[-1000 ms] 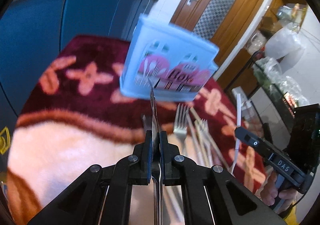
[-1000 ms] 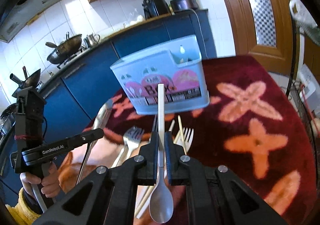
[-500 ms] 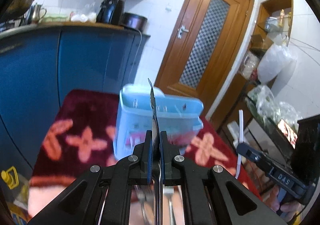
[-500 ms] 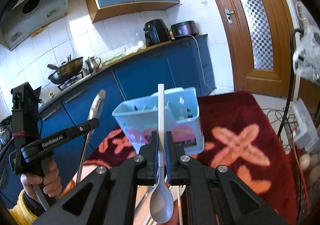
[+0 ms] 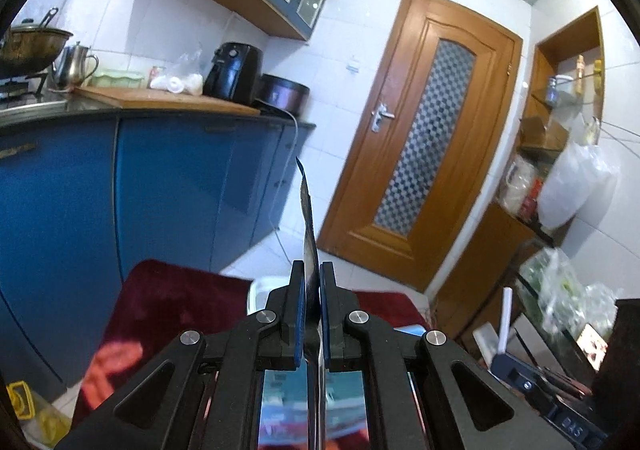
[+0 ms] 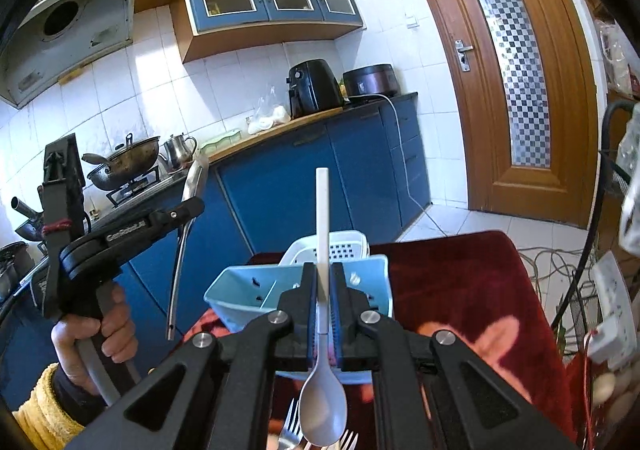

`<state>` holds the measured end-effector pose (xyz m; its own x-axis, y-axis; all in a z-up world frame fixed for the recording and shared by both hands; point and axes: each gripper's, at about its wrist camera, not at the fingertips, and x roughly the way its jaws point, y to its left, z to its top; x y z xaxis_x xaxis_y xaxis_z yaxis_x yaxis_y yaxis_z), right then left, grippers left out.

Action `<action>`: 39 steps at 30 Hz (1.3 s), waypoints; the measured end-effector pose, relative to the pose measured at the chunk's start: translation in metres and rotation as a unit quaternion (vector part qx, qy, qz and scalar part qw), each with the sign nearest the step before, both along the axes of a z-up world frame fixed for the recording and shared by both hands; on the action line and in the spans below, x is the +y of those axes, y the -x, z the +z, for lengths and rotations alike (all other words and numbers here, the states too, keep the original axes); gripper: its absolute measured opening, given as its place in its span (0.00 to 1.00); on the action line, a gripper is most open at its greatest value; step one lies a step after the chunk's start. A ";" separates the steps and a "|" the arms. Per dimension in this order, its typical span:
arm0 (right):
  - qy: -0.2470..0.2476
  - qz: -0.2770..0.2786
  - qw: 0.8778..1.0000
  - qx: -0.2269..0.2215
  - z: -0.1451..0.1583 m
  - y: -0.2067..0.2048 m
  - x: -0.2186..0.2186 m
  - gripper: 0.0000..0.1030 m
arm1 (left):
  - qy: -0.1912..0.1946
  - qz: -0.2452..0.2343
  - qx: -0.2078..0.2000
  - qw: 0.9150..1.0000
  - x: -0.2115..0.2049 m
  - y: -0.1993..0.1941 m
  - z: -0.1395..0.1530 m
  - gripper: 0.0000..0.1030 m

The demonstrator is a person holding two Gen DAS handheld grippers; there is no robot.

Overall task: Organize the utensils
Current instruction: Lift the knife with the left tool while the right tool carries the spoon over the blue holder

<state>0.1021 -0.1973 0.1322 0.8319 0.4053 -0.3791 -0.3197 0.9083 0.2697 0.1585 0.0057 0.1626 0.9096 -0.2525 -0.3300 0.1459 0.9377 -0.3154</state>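
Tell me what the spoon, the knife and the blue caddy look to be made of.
Spoon: probably plastic; matte pale grey, no glints.
Knife: metal, likely polished steel; bright mirror-like sheen on blade and handle.
Blue caddy: moulded plastic; uniform light blue, thin walls with punched slots.

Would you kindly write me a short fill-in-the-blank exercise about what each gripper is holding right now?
1. The right gripper is shut on a white ____.
2. The left gripper is shut on a metal ____.
3. The spoon's bowl points ____ the camera.
4. The light blue caddy stands on a dark ____ cloth.

Missing words: spoon; knife; toward; red
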 end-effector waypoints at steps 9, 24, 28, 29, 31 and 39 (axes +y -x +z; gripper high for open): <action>0.009 -0.002 1.000 -0.023 0.009 -0.031 0.000 0.08 | -0.024 0.038 -0.054 0.998 -0.012 -0.030 0.010 0.06; 0.018 -0.014 0.998 -0.060 -0.010 -0.081 0.010 0.08 | -0.061 0.099 -0.088 0.989 -0.020 -0.044 -0.033 0.06; 0.035 -0.016 0.997 -0.068 -0.022 -0.085 0.014 0.08 | -0.080 0.100 -0.099 0.987 -0.026 -0.036 -0.046 0.06; 0.042 -0.016 0.997 -0.069 -0.024 -0.085 0.016 0.08 | -0.084 0.099 -0.099 0.987 -0.027 -0.034 -0.049 0.06; 0.051 -0.017 0.996 -0.071 -0.029 -0.085 0.017 0.08 | -0.086 0.100 -0.099 0.986 -0.028 -0.031 -0.053 0.06; 0.058 -0.016 0.996 -0.066 -0.035 -0.079 0.018 0.09 | -0.088 0.092 -0.085 0.988 -0.025 -0.025 -0.063 0.06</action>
<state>0.1813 -0.1791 0.0972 0.8894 0.3375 -0.3083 -0.3156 0.9413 0.1199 0.1833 -0.0190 0.0999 0.9809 -0.0299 -0.1924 0.0047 0.9915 -0.1300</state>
